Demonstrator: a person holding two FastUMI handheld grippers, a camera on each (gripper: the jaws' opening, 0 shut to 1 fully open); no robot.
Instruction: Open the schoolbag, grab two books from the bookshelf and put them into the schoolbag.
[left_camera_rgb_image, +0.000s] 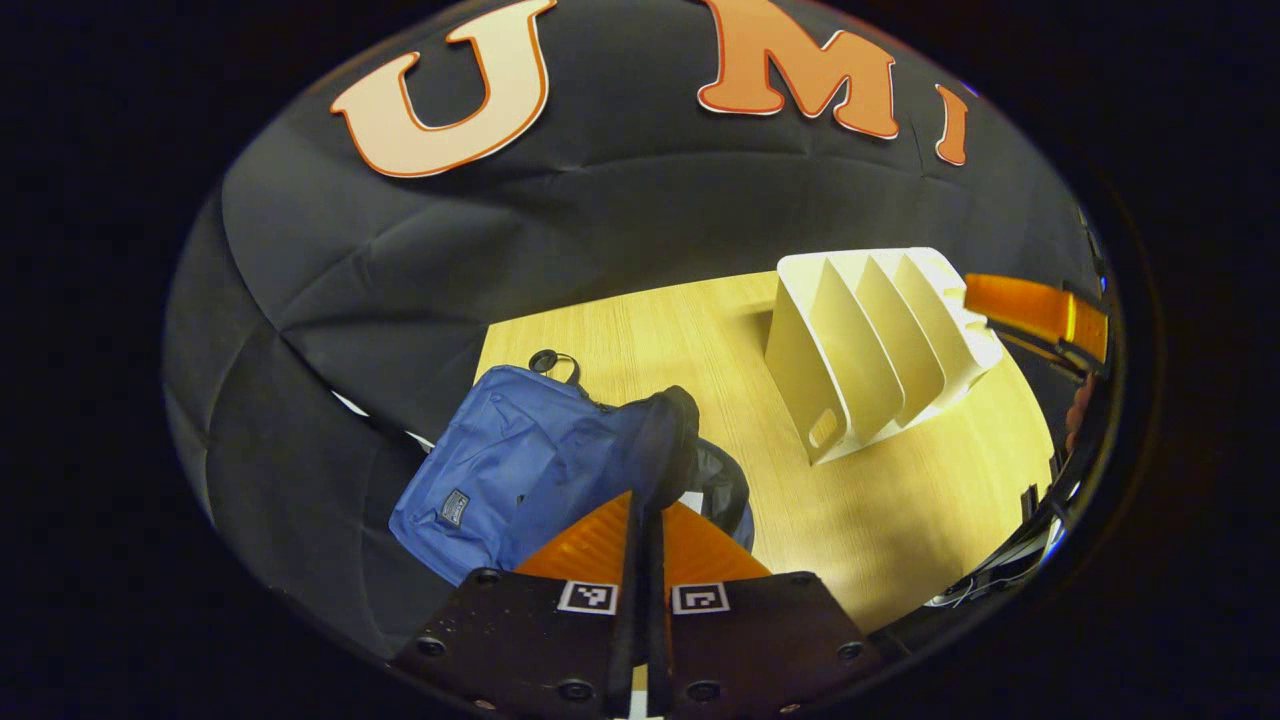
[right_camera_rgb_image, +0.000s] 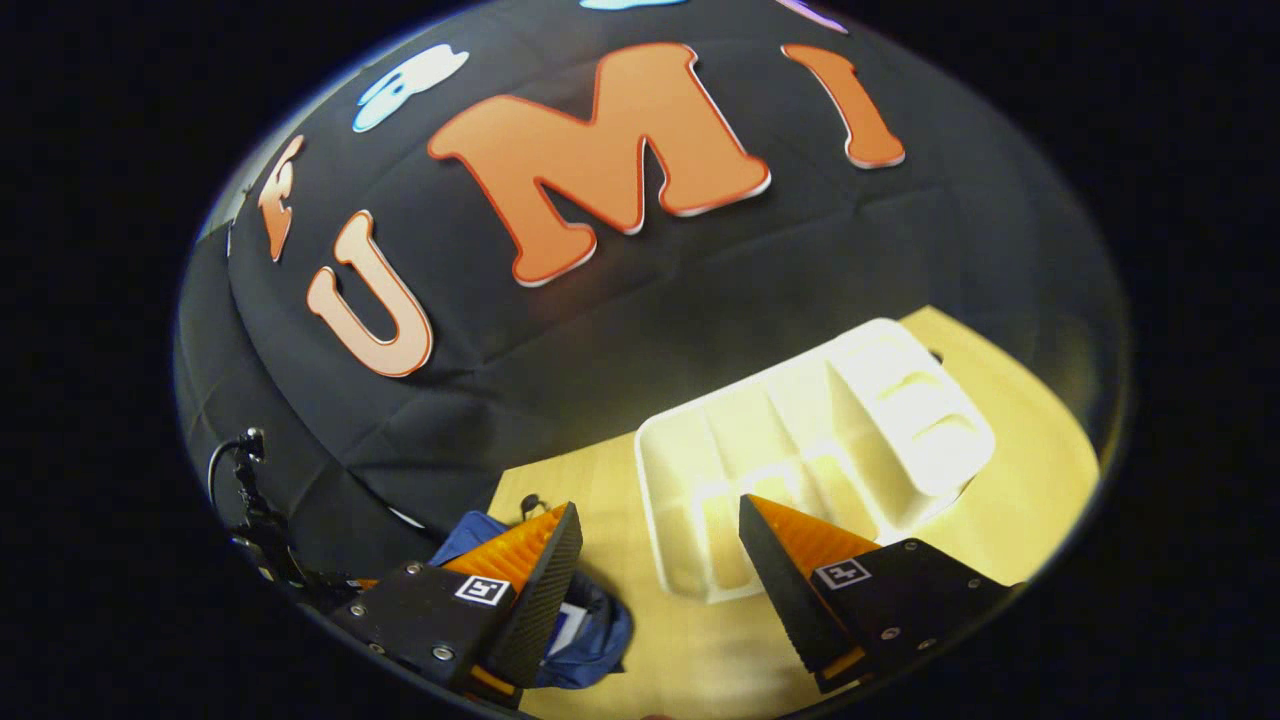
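The blue schoolbag (left_camera_rgb_image: 510, 470) lies on the wooden table (left_camera_rgb_image: 900, 530), left of the white slotted bookshelf (left_camera_rgb_image: 880, 350). My left gripper (left_camera_rgb_image: 643, 505) is shut on the bag's dark upper edge and holds the mouth (left_camera_rgb_image: 725, 485) up and open. Something white shows inside the mouth. In the right gripper view, my right gripper (right_camera_rgb_image: 660, 560) hovers open above the table, between the schoolbag (right_camera_rgb_image: 600, 630) and the bookshelf (right_camera_rgb_image: 820, 440). The bookshelf's slots look empty in both views. The right gripper (left_camera_rgb_image: 1035, 310) also appears at the right edge of the left gripper view, beyond the shelf.
The black cloth wall stands close behind the table's far edge. Cables (left_camera_rgb_image: 990, 580) hang off the table's right side. A dark stand with wires (right_camera_rgb_image: 250, 510) is at the left, off the table (right_camera_rgb_image: 1030, 450).
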